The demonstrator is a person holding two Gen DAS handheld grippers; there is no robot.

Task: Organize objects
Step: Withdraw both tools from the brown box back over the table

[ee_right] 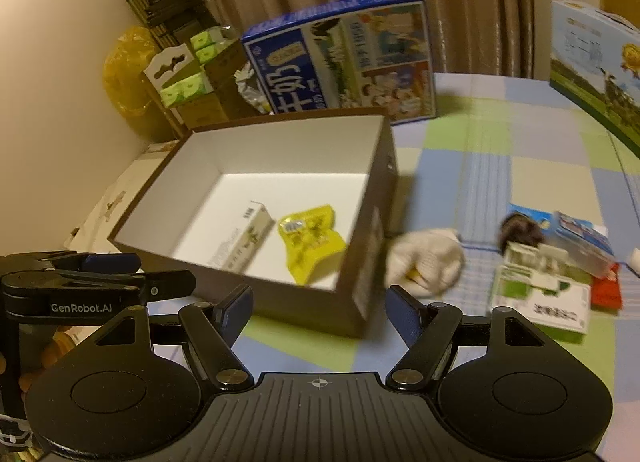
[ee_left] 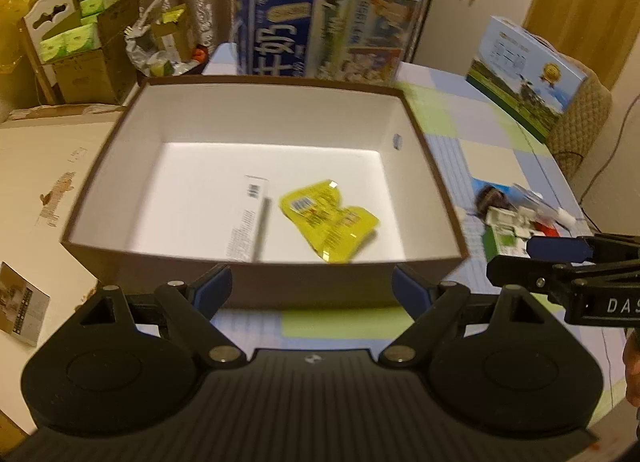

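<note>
An open box [ee_left: 424,166], brown outside and white inside, stands on the checked tablecloth. Inside lie a long white carton [ee_left: 248,218] and a crumpled yellow packet [ee_left: 332,222]; the right wrist view shows the same box [ee_right: 372,218], carton [ee_right: 244,238] and packet [ee_right: 312,242]. My left gripper [ee_left: 312,288] is open just before the box's near wall, holding nothing. My right gripper [ee_right: 320,306] is open at the box's near right corner, also holding nothing. Right of the box lies a pile: a cream knitted item [ee_right: 428,262], a green-and-white box [ee_right: 540,298], a blue packet [ee_right: 584,242] and a dark fuzzy thing [ee_right: 520,232].
A big blue milk carton [ee_left: 320,22] stands behind the box. A light-blue gift box [ee_left: 528,74] sits at the far right on a chair. Cardboard boxes with green tissue packs [ee_left: 80,34] are stacked at the far left. A booklet [ee_left: 22,310] lies on the pale surface at left.
</note>
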